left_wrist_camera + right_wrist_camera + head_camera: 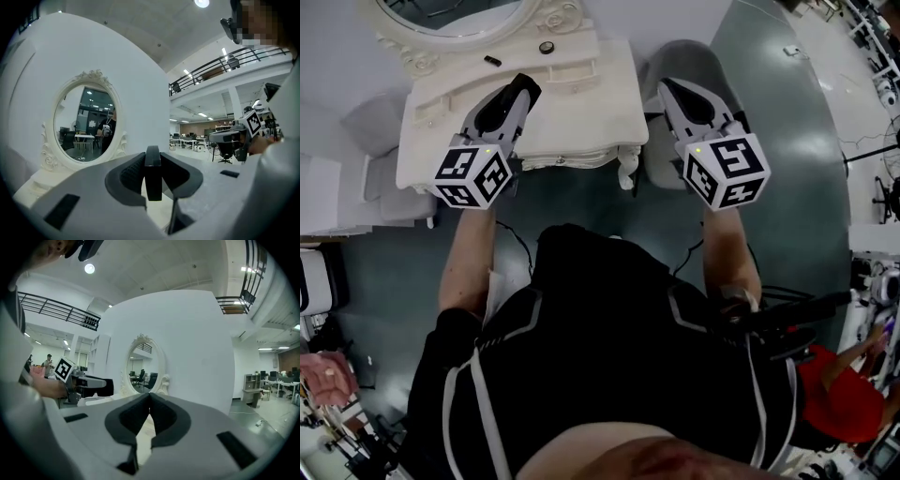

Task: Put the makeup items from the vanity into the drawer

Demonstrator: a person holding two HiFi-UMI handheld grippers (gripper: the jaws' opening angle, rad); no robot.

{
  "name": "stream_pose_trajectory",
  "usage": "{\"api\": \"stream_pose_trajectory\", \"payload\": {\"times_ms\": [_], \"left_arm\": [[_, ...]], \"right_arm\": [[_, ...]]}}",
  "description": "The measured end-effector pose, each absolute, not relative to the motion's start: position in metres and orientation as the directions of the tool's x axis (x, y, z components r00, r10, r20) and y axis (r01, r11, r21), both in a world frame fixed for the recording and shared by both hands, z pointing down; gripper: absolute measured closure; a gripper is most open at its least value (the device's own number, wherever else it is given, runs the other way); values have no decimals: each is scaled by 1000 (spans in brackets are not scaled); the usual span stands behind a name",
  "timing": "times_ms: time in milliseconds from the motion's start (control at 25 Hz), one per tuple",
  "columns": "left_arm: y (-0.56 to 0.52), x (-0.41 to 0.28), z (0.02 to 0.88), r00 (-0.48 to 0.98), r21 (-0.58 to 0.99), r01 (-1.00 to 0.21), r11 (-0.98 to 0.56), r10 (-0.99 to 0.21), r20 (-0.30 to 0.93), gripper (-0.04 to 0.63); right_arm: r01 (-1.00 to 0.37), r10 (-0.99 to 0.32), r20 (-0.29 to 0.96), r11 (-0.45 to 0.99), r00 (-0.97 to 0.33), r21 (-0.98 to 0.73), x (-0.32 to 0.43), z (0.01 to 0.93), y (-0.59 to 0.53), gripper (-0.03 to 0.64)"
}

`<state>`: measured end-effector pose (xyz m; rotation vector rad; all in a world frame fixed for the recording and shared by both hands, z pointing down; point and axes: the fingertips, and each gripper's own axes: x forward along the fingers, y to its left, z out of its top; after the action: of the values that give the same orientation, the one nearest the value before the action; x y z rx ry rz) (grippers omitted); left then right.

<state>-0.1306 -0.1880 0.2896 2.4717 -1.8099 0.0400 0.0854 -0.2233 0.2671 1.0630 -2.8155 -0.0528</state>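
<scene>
The white vanity stands ahead of me under an oval mirror. On its top near the mirror lie a small black stick and a small round item. My left gripper is held over the vanity top, below those two items. In the left gripper view, this gripper is shut on a slim black makeup item standing upright between the pads. My right gripper hangs just right of the vanity's edge. In its own view, the right gripper is shut with nothing in it.
A pale grey chair stands right of the vanity, under the right gripper. White cabinets sit to the left. A person in red is at the lower right. Cables trail on the grey floor.
</scene>
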Motion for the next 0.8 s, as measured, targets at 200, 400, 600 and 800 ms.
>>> {"api": "stream_pose_trajectory", "payload": {"times_ms": [200, 400, 600, 800], "left_arm": [[-229, -129, 317, 358, 29, -934, -357, -927, 115, 503], [-279, -138, 346, 438, -1, -896, -444, -886, 152, 502], [-330, -142, 378, 537, -42, -831, -554, -820, 197, 502], [-374, -145, 416, 604, -50, -771, -635, -753, 263, 502]], "right_arm": [[-676, -678, 133, 734, -723, 68, 88, 279, -246, 612], [-722, -723, 152, 688, -674, 76, 78, 286, -278, 612], [-754, -753, 184, 652, -631, 82, 65, 290, -311, 612], [-790, -783, 213, 609, -585, 72, 56, 299, -341, 612]]}}
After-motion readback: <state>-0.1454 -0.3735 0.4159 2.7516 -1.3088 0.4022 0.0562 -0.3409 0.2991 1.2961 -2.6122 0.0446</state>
